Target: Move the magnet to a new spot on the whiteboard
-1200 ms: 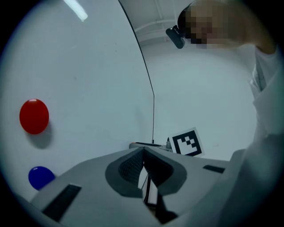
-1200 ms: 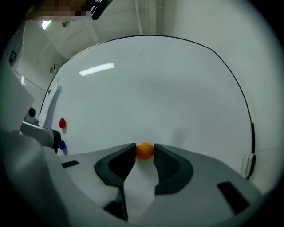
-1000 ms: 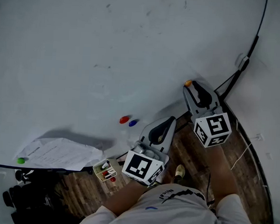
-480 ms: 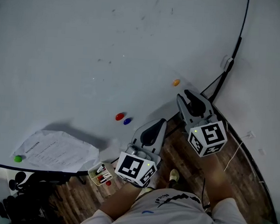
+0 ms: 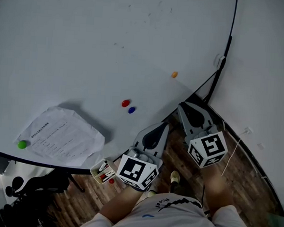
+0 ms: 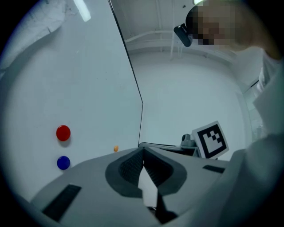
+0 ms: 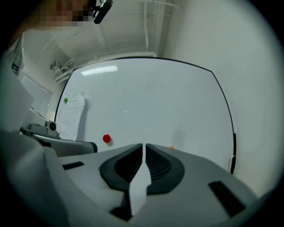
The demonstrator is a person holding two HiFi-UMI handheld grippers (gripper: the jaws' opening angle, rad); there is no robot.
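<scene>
**Magnet on board, both claws clear**

Whiteboard (image 5: 88, 44) runs across the far side of the scene. Far left: paper (image 5: 62, 139) pinned by green magnet (image 5: 22, 144). Centre: red magnet (image 5: 125, 103) with blue magnet (image 5: 131, 110) just beside it, apart. Neither is near a claw.

Left gripper (image 5: 163, 126) is held low at the board's near edge. Its jaws meet at the tips, with nothing between them.

Orange magnet (image 5: 174, 74) sits alone on the board, right of the red and blue pair and near the right edge. It is stuck flat and nothing touches it. As the one nearest the right claw, I take it for the task's magnet.

Right gripper (image 5: 182, 106) is off the board, nearer than the orange magnet and well apart from it. Its jaws are closing to a thin slit, with nothing between them.

Step in hand, as I judge it: the placing looks done and the hands are standing off. If another move is wanted, the right claw must open wide, go back to the orange magnet, pinch its rim and pull it straight off.
</scene>
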